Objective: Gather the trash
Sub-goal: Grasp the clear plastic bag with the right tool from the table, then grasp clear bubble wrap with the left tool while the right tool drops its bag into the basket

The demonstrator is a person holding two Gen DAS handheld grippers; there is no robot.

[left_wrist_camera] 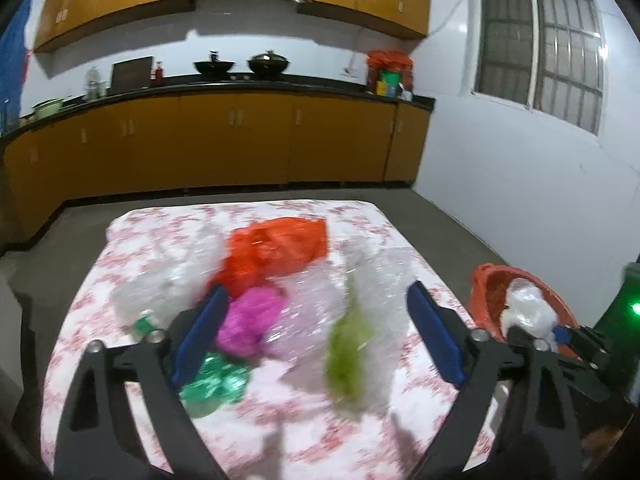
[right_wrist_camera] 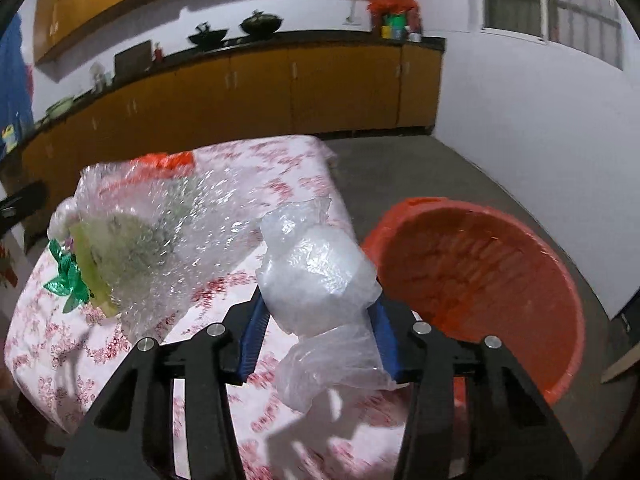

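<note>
Trash lies on a table with a floral cloth (left_wrist_camera: pixel 100 320): an orange bag (left_wrist_camera: pixel 276 248), a pink wad (left_wrist_camera: pixel 250 320), a shiny green wrapper (left_wrist_camera: pixel 214 384), a yellow-green scrap (left_wrist_camera: pixel 348 344), bubble wrap (right_wrist_camera: pixel 160 220) and a clear bottle (left_wrist_camera: pixel 144 300). My left gripper (left_wrist_camera: pixel 316 292) hovers open over the pile, its left finger beside the pink wad, nothing pinched. My right gripper (right_wrist_camera: pixel 320 304) is shut on a crumpled clear plastic bag (right_wrist_camera: pixel 316 272) at the table's right edge. Just to its right stands an orange basin (right_wrist_camera: pixel 480 272), also seen in the left wrist view (left_wrist_camera: pixel 484 300).
Orange kitchen cabinets under a black counter (left_wrist_camera: pixel 240 84) with two woks run along the back. A white wall with a window (left_wrist_camera: pixel 540 48) closes the right side. Grey floor (right_wrist_camera: pixel 400 168) surrounds the table. A dark object with a green light (left_wrist_camera: pixel 634 308) sits at far right.
</note>
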